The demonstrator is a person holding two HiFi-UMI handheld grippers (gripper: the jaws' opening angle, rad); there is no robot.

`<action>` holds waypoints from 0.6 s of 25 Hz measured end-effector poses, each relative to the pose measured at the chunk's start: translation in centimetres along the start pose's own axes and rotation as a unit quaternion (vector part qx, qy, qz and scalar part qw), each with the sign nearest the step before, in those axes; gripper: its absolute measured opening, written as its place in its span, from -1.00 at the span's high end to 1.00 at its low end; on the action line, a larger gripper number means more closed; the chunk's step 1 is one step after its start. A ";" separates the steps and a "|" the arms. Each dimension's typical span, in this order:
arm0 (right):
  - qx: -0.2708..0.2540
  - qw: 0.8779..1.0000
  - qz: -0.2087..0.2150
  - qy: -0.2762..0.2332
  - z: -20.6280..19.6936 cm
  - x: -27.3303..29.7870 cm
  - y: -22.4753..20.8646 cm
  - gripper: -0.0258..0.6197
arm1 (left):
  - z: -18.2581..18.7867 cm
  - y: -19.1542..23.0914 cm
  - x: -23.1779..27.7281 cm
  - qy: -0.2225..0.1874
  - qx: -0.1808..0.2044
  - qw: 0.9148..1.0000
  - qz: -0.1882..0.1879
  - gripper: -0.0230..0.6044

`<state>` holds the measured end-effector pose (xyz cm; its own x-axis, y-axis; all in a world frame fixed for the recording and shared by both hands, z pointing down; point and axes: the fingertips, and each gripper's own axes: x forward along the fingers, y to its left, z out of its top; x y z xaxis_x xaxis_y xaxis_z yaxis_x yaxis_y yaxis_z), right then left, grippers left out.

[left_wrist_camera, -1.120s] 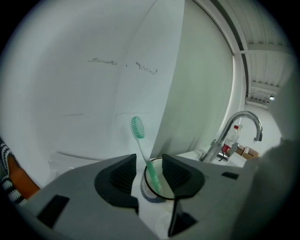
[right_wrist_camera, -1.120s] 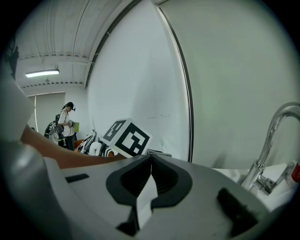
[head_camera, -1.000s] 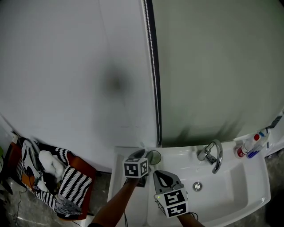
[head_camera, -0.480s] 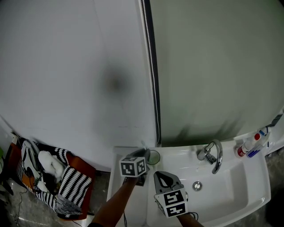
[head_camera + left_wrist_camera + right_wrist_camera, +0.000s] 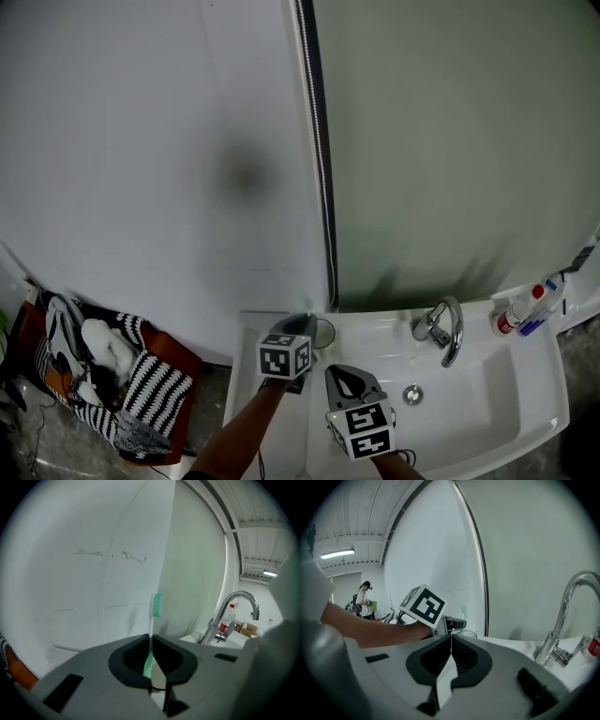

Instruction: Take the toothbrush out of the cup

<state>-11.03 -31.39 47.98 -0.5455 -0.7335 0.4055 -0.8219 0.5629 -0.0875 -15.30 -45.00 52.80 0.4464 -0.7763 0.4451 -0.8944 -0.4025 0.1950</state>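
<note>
A green and white toothbrush (image 5: 156,605) stands upright, its bristle head above the left gripper (image 5: 150,641). The jaws are closing and the pads pinch its handle. In the head view the left gripper (image 5: 305,324) reaches to the cup (image 5: 325,331) at the sink's back left corner; the cup is mostly hidden behind it. The right gripper (image 5: 343,371) hovers over the sink's left side, just in front of the left one. Its jaws (image 5: 451,637) are shut with nothing between them. From the right gripper view I see the left gripper (image 5: 454,622) and the toothbrush head (image 5: 463,607) above it.
A chrome faucet (image 5: 441,330) stands at the back of the white sink (image 5: 487,412). Bottles and tubes (image 5: 527,307) sit at the sink's far right corner. A wall and mirror edge rise right behind the cup. Striped clothes (image 5: 112,375) lie on the floor at left.
The left gripper stays at the cup with only a slight shift, and hides more of the cup's rim now. The right gripper has not moved.
</note>
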 end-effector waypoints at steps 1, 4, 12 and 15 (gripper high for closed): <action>0.001 1.000 0.000 0.000 0.0 -0.1 0.0 0.88 | 0.3 -0.1 -0.2 -0.004 0.002 1.000 -0.001 0.83; 0.002 1.000 0.002 -0.001 -0.1 -0.5 0.3 0.88 | 1.2 -0.6 -1.1 -0.016 0.007 1.000 -0.001 0.83; -0.001 1.000 0.009 -0.005 -0.2 -1.8 1.1 0.88 | 3.1 -1.6 -3.4 -0.046 0.010 0.999 -0.001 0.83; -0.002 1.000 0.011 -0.008 -0.2 -2.4 1.3 0.88 | 3.9 -2.2 -4.4 -0.059 0.012 0.998 0.000 0.83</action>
<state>-10.78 -28.83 47.04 -0.5662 -0.7271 0.3882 -0.8090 0.5806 -0.0925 -15.21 -42.57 46.96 0.4482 -0.8270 0.3393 -0.8939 -0.4132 0.1738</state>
